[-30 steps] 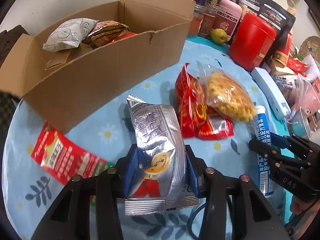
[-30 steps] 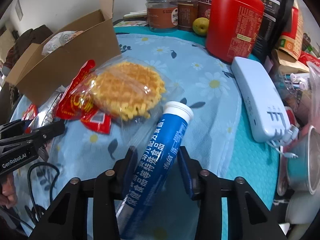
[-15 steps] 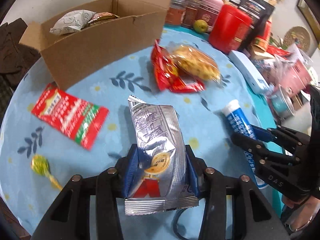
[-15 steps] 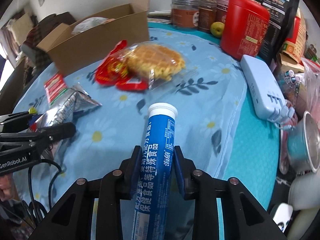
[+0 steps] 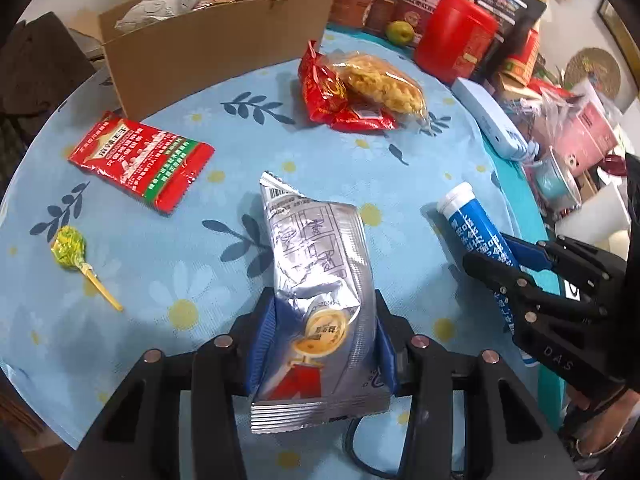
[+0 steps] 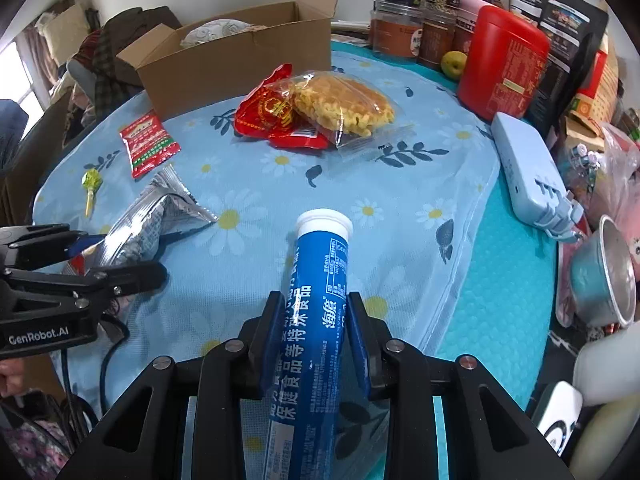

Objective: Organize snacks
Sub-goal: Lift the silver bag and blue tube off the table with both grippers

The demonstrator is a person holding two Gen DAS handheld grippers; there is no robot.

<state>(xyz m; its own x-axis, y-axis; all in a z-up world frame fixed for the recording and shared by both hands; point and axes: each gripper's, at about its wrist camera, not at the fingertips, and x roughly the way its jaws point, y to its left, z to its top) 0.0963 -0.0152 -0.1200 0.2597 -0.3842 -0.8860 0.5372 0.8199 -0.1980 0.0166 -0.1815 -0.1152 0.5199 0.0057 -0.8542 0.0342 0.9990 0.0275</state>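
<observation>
The left gripper point(image 5: 320, 344) is held low over the near edge of the table, fingers pointing toward the cardboard box point(image 5: 208, 52) at the far side. Its blue pads point(image 5: 262, 340) are pressed against both sides of a silver snack bag point(image 5: 316, 280), which stands nearly upright between them, sealed bottom edge nearest the camera and crimped top leaning away over the blue floral tablecloth point(image 5: 224, 184).

The right gripper point(image 6: 316, 332) is level with the left one and to its right, also aimed across the table. It pinches a blue tube point(image 6: 316, 312) with a white cap; the capped end projects forward and upward, clear of the cloth.

Other snacks lie loose on the tablecloth:
- a red sachet point(image 5: 140, 160), flat, just in front of the box;
- a green-wrapped lollipop point(image 5: 74, 252), near the left edge;
- a red packet point(image 5: 332, 96) with a clear-bagged waffle point(image 5: 380, 84) resting partly on it, in the middle of the table.

The box stands open and already contains a pale wrapped snack point(image 5: 160, 8). A red canister point(image 6: 500, 60) and jars stand behind.
</observation>
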